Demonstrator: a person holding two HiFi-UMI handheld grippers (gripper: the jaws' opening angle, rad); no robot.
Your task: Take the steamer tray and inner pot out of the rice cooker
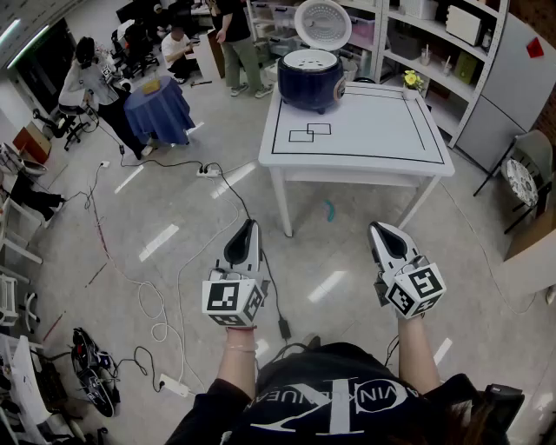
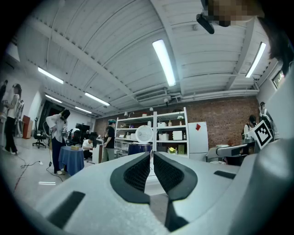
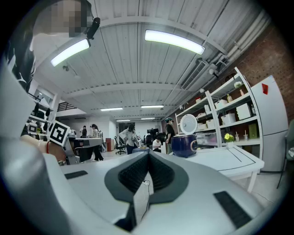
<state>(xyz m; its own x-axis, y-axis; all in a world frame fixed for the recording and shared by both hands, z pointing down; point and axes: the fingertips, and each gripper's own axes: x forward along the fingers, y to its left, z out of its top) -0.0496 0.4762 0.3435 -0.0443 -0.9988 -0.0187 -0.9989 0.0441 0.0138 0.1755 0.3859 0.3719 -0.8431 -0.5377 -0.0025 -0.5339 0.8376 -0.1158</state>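
the rice cooker (image 1: 310,80) is seen on the white table (image 1: 365,143), set toward the 11 o'clock corner of the tabletop in the head view. its lid (image 1: 322,23) is stood open and upright behind the dark blue body. the steamer tray (image 1: 309,59), white and perforated, is seated in the cooker's mouth; the inner pot beneath it cannot be made out. a small pot of yellow flowers (image 1: 411,81) is placed near the table's 1 o'clock corner, and two small outlined rectangles (image 1: 310,132) are marked on the top just in front of the cooker.

both grippers are held level above the floor (image 1: 182,209), in front of the person's body and well apart from the table.

the left gripper (image 1: 251,224) is found at 7 o'clock of the cooker, so the cooker is placed at about 1 o'clock from its tips. its jaws are closed down to a hairline slit, and nothing is held between them. in the left gripper view the cooker is seen far off, at 11 o'clock of the jaw tips.

the right gripper (image 1: 374,227) is found at 5 o'clock of the cooker, which lies at about 11 o'clock from its tips. its jaws are pressed fully together and nothing is gripped. in the right gripper view the cooker is shown far off on the table, at 2 o'clock of the tips.

cables (image 1: 156,304) are strewn over the floor at 9 o'clock of the left gripper.
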